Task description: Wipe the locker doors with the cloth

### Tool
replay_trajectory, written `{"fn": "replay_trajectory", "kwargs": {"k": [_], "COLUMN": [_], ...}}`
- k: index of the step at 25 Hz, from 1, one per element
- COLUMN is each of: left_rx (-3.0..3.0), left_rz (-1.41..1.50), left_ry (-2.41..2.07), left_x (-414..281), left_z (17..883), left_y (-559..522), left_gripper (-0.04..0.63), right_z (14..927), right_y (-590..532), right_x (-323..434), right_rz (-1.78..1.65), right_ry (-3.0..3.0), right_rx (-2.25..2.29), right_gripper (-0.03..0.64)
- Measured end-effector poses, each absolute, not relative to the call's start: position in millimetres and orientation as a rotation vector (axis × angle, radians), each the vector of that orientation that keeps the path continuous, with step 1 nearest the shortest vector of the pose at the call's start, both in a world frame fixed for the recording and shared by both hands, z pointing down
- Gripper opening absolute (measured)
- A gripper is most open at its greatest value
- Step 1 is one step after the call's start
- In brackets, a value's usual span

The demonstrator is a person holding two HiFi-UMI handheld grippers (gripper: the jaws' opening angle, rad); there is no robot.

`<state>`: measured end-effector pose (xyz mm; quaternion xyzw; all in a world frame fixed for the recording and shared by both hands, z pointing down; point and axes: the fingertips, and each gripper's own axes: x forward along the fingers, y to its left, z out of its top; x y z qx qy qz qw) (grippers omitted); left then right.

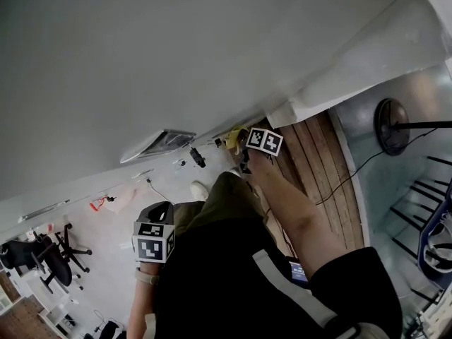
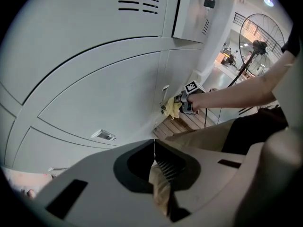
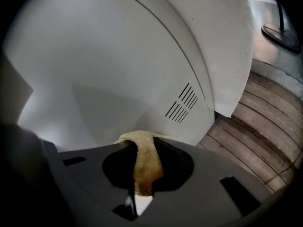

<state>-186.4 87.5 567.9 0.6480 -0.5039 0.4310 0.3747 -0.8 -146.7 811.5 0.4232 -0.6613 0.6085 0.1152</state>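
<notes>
Grey locker doors (image 1: 176, 48) fill the upper head view. My right gripper (image 1: 241, 144) is at their foot, shut on a yellow cloth (image 1: 234, 137) that presses against the door. In the right gripper view the cloth (image 3: 144, 160) runs between the jaws of that gripper (image 3: 137, 143), close to the door (image 3: 118, 70). The left gripper view shows the right gripper (image 2: 183, 103) and cloth (image 2: 173, 109) at the door's (image 2: 104, 79) low corner. My left gripper (image 1: 157, 214) hangs by the person's hip, away from the lockers. Its tips (image 2: 154, 148) meet; a tan strip shows behind them, nature unclear.
A wooden platform (image 1: 318, 161) runs along the locker base, with a thin cable (image 1: 346, 179) across it. A standing fan's round base (image 1: 390, 126) sits beyond. An office chair (image 1: 49, 256) stands far left. Vent slits (image 3: 182, 103) mark the door; a padlock (image 2: 209, 2) hangs above.
</notes>
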Motion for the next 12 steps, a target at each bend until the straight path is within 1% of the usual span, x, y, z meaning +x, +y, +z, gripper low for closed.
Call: {"fn": "replay_trajectory", "kwargs": {"k": [12], "left_rx": [1.665], "left_rz": [1.110], "left_ry": [-1.269], "left_x": [-180.8], "left_z": [571.0], "left_y": [84.4], "left_gripper": [0.009], "right_z": [812.9], "right_y": [-179.5], "right_x": [59.4], "right_rz": [1.741], "right_ry": [-1.867], "right_rx": [1.457], "right_gripper": [0.041]}}
